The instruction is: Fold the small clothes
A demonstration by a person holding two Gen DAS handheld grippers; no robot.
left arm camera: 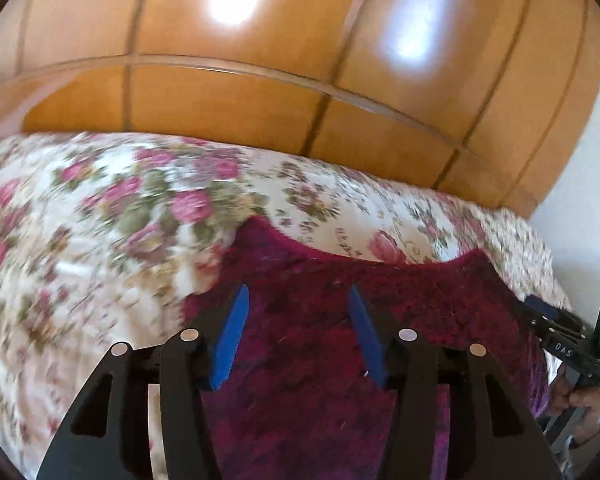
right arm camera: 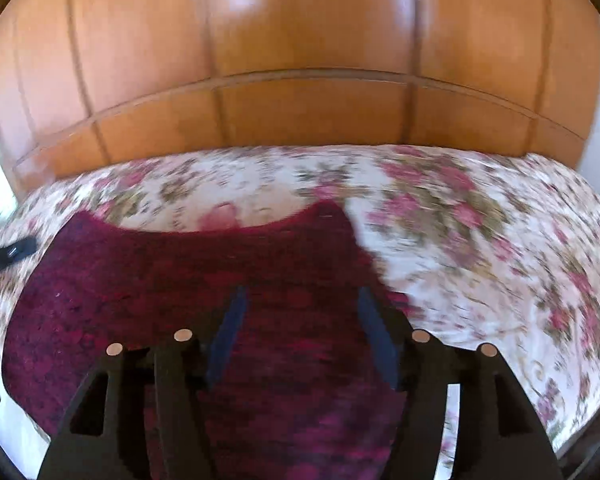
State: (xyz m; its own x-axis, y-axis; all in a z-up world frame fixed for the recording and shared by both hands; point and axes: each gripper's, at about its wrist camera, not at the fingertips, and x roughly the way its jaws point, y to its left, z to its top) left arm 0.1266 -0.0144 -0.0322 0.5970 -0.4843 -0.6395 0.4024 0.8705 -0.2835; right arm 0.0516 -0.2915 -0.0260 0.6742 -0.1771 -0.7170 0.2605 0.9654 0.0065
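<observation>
A fuzzy dark red knitted garment [left arm camera: 440, 300] lies spread on the flowered bedcover [left arm camera: 100, 220], its curved neckline towards the headboard. My left gripper [left arm camera: 298, 292] hovers over the garment's left part, blue pads apart, nothing pinched between them. In the right wrist view the same garment [right arm camera: 140, 280] fills the lower left. My right gripper [right arm camera: 302, 292] stands open above its right part, near the edge. The right gripper [left arm camera: 560, 340] also shows at the far right of the left wrist view, held by a hand [left arm camera: 580, 400]. The left gripper [right arm camera: 8, 254] peeks in at the left edge of the right wrist view.
A glossy wooden headboard [left arm camera: 260, 100] rises behind the bed, also seen as the headboard [right arm camera: 300, 100] in the right wrist view. The bedcover [right arm camera: 480, 240] stretches out to the right of the garment. A white wall [left arm camera: 580, 200] stands at the right.
</observation>
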